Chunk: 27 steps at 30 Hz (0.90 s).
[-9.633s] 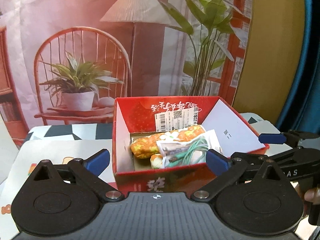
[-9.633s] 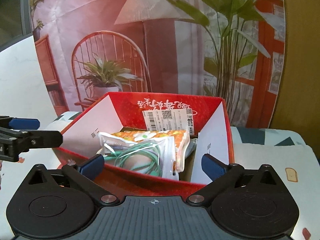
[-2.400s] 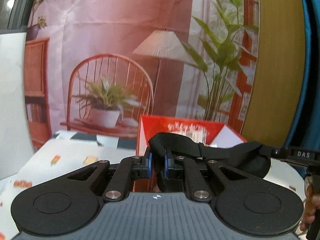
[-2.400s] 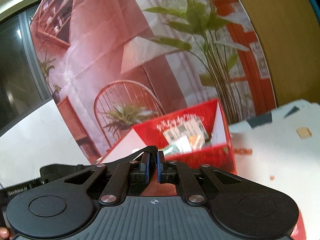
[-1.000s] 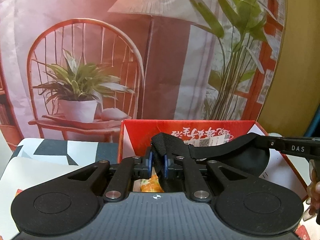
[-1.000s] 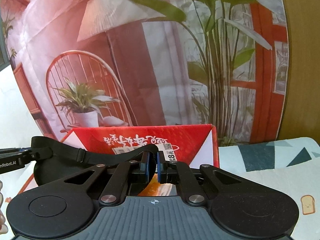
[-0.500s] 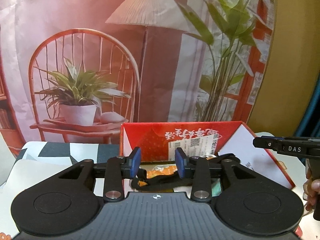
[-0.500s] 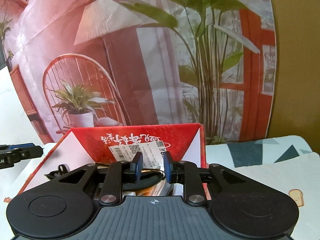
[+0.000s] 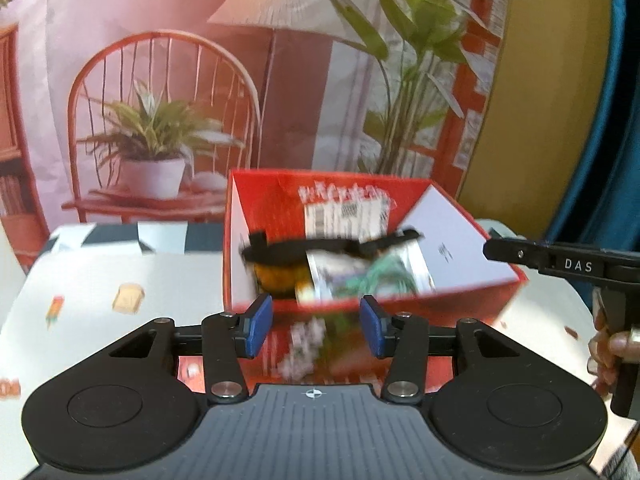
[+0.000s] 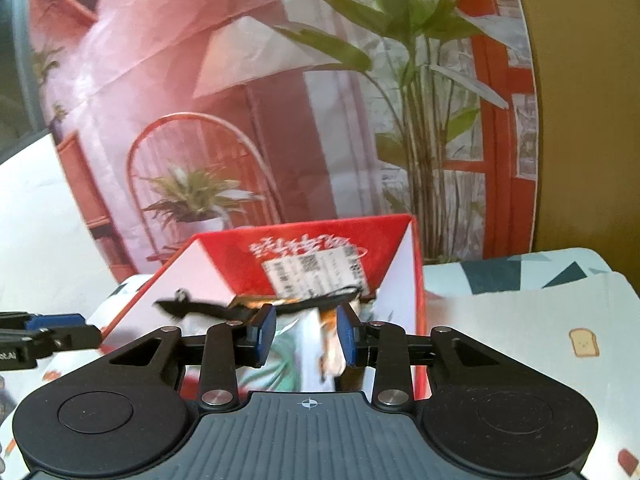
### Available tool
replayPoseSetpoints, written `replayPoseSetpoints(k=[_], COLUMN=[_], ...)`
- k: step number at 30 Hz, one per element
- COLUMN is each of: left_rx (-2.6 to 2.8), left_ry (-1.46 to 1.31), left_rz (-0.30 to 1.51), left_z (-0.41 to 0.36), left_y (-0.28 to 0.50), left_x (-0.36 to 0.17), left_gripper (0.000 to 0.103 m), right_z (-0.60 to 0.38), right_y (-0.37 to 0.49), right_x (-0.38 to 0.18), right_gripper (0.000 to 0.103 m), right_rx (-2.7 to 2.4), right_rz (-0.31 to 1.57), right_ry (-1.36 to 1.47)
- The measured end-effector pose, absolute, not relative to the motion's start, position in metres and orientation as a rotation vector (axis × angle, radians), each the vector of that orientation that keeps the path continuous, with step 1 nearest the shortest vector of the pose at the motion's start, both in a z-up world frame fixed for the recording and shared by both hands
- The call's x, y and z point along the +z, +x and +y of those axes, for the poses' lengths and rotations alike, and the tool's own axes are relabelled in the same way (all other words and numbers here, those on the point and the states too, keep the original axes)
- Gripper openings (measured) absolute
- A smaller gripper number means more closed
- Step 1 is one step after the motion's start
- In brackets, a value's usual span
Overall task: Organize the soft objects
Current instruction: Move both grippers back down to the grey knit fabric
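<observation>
A black eye mask with its strap [image 9: 304, 249] lies across the top of the things inside the red cardboard box [image 9: 472, 292]; in the right wrist view the black eye mask [image 10: 216, 309] drapes over the red box [image 10: 304, 248]. Under it sit an orange patterned pouch [image 9: 280, 276] and a clear bag with green cable [image 9: 376, 276]. My left gripper [image 9: 316, 322] hangs before the box's front wall, its jaws opening with nothing between them. My right gripper [image 10: 306, 334] is just short of the box, jaws opening and empty. The right gripper [image 9: 560, 262] also shows at the right edge.
The box stands on a table with a white mat printed with small toast pictures [image 9: 128, 298] and a teal patterned cloth [image 10: 520, 276]. A printed backdrop of a chair, plant and lamp [image 9: 160, 120] hangs behind. A hand [image 9: 612, 352] holds the right gripper's handle.
Both grippers let go of the black eye mask, which now rests in the box. Their jaws went from shut to spread, and both have drawn back from the box.
</observation>
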<state>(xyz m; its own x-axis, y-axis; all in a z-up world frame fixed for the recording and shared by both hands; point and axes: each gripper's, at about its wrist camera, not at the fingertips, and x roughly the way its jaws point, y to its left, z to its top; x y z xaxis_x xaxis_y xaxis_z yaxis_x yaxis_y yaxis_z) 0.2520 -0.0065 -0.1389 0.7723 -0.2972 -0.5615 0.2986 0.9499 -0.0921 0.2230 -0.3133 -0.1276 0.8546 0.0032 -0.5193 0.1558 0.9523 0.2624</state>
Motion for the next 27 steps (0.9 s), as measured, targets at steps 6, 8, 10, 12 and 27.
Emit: replayPoseSetpoints(k=[6, 8, 10, 12, 27], left_rx=[-0.318, -0.315, -0.301, -0.289, -0.294], left_ry=[0.009, 0.012, 0.015, 0.005, -0.116], left_rz=[0.653, 0.672, 0.691, 0.714, 0.815], left_z=[-0.002, -0.001, 0.002, 0.006, 0.013], left_y=[0.223, 0.218, 0.214, 0.214, 0.227], left_x=[-0.164, -0.175, -0.186, -0.198, -0.241], left_gripper=[0.051, 0.051, 0.051, 0.054, 0.077], right_z=[-0.291, -0.286, -0.283, -0.282, -0.294], right_y=[0.187, 0.177, 0.167, 0.157, 0.117], right_x=[-0.14, -0.149, -0.16, -0.172, -0.242], right_gripper=[0.031, 0.031, 0.031, 0.032, 0.051], right_rx=[-0.042, -0.039, -0.043, -0.052, -0.148], right_rz=[0.551, 0.564, 0.582, 0.606, 0.756], right_ry=[0.29, 0.298, 0.308, 0.318, 0.378])
